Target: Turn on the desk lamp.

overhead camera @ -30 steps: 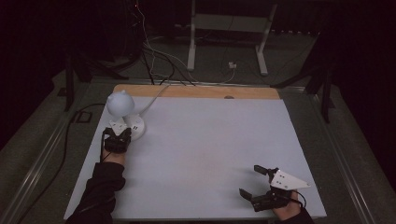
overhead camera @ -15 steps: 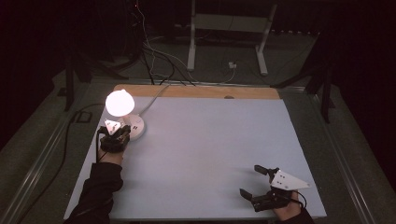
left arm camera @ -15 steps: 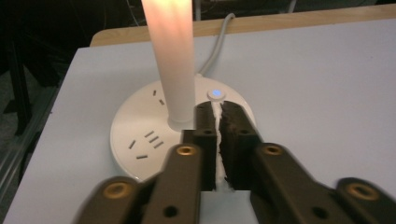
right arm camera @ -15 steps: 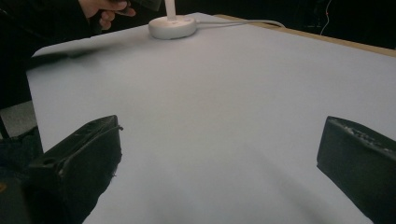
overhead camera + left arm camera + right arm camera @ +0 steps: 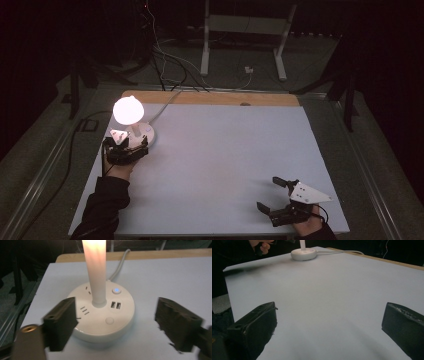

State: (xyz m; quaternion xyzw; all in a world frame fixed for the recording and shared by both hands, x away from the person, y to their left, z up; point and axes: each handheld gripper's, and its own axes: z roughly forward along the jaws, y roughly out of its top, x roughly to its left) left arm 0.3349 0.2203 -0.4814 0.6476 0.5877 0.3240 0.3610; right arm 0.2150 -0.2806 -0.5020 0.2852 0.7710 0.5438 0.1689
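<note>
A white desk lamp stands at the table's back left, its round globe (image 5: 128,110) glowing above a disc base (image 5: 146,134). In the left gripper view, the lit stem (image 5: 96,270) rises from the base (image 5: 100,315), which has sockets, USB ports, a blue-lit button (image 5: 116,290) and a plain round button (image 5: 109,320). My left gripper (image 5: 126,141) hovers just in front of the base; its jaws have just been opening and stand wide, pads off the base (image 5: 117,325). My right gripper (image 5: 267,192) rests open at the front right, with nothing between its jaws (image 5: 329,325).
A white sheet (image 5: 225,155) covers the table, with a wooden strip (image 5: 210,98) along the back edge. The lamp's cable (image 5: 162,107) runs off the back. Beyond the table are floor cables and a metal stand (image 5: 245,30). The room is dark.
The lamp's globe went from unlit to glowing. My left gripper's jaws went from shut to wide open and it lifted slightly. The right gripper stayed put.
</note>
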